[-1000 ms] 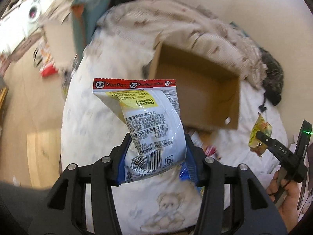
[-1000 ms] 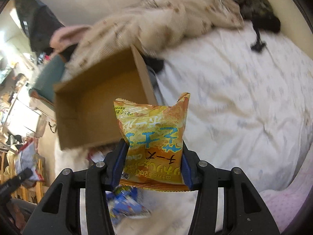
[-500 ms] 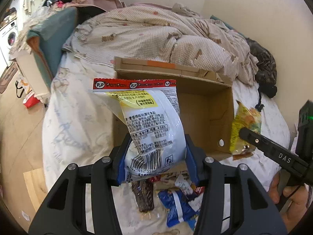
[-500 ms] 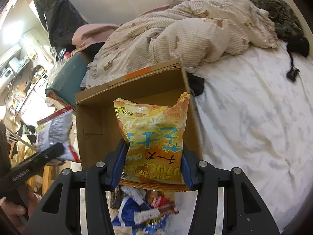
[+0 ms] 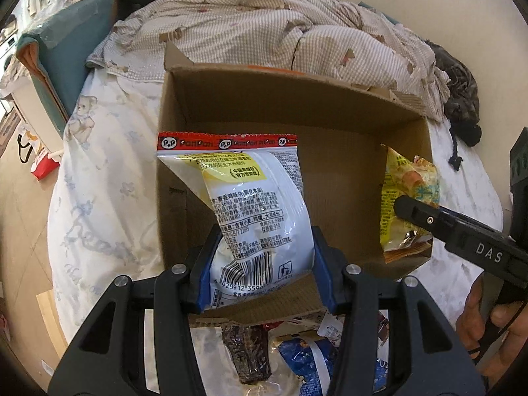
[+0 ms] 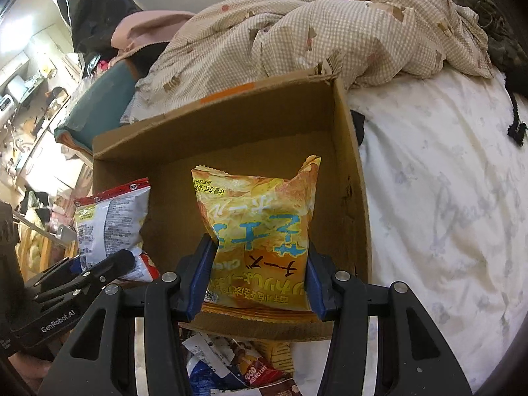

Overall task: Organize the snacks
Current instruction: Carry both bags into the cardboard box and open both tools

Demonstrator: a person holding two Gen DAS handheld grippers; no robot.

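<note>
left tool point(image 5: 262, 260): pinching white bag point(image 5: 250, 204) at its lower end, held over box point(image 5: 297, 105)
right tool point(image 6: 257, 277): pinching yellow bag point(image 6: 260, 224), over box, 3 o'clock of white bag
box: open, on bed point(image 6: 445, 198), duvet point(image 5: 264, 29) at 12 o'clock
loose snacks point(image 5: 297, 359): on bed at box's 6 o'clock edge

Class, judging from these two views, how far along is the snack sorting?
Done: nothing visibly packed; the cardboard box looks empty. In hand: left tongs grip a white bag, right tongs a yellow bag, both over the box. Left: loose packets in front.
</note>
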